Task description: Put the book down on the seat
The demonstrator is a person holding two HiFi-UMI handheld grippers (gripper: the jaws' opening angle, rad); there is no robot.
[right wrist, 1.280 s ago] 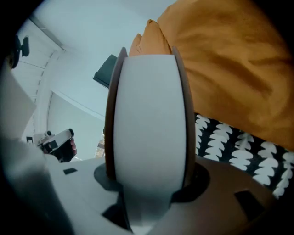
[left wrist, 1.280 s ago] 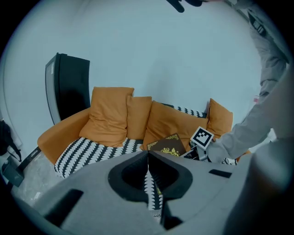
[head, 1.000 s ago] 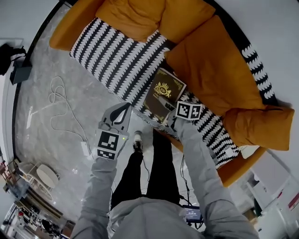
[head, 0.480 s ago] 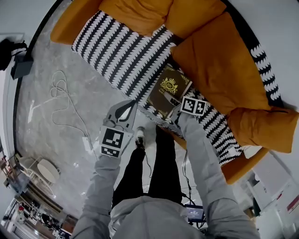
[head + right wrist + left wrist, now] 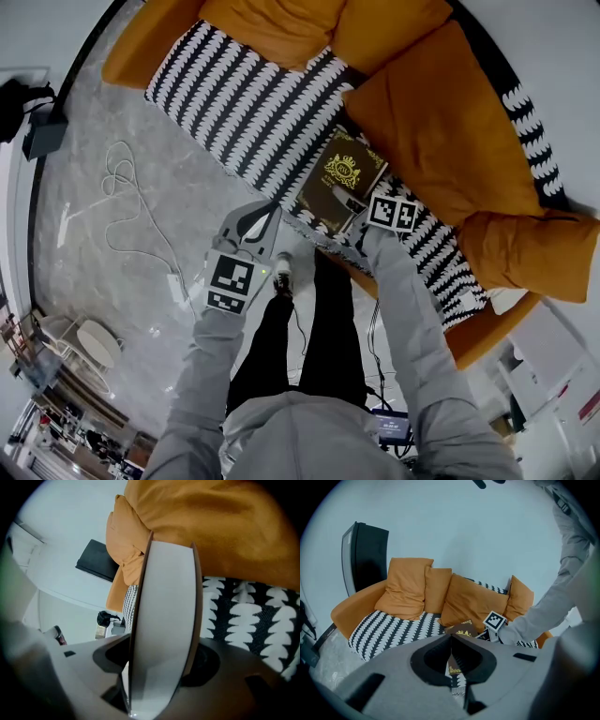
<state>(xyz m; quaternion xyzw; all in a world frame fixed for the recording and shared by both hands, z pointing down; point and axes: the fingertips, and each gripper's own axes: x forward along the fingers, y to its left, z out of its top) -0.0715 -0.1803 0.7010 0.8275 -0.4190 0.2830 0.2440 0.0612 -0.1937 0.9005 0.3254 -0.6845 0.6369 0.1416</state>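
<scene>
Straddling the book [image 5: 342,178] with the right gripper [image 5: 352,201], jaws just opened wide, one on each side of the covers, pads not seen pressing. Looking along that gripper's own view: pale page edge filling the gap between the jaws, brown covers at either side, striped seat [image 5: 243,616] just past the right-hand jaw, orange cushion [image 5: 211,527] beyond the tips, nothing of the front cover. Looking down from the head view instead: dark cover with gold crest face up, resting on the black-and-white seat ahead of the jaws, far edge near the cushion. Holding the left gripper [image 5: 269,208] just off the seat's front edge, over grey floor [image 5: 187,187], jaws pressed together on nothing. Its own view adds book and marker cube [image 5: 494,619] straight beyond the closed tips.
</scene>
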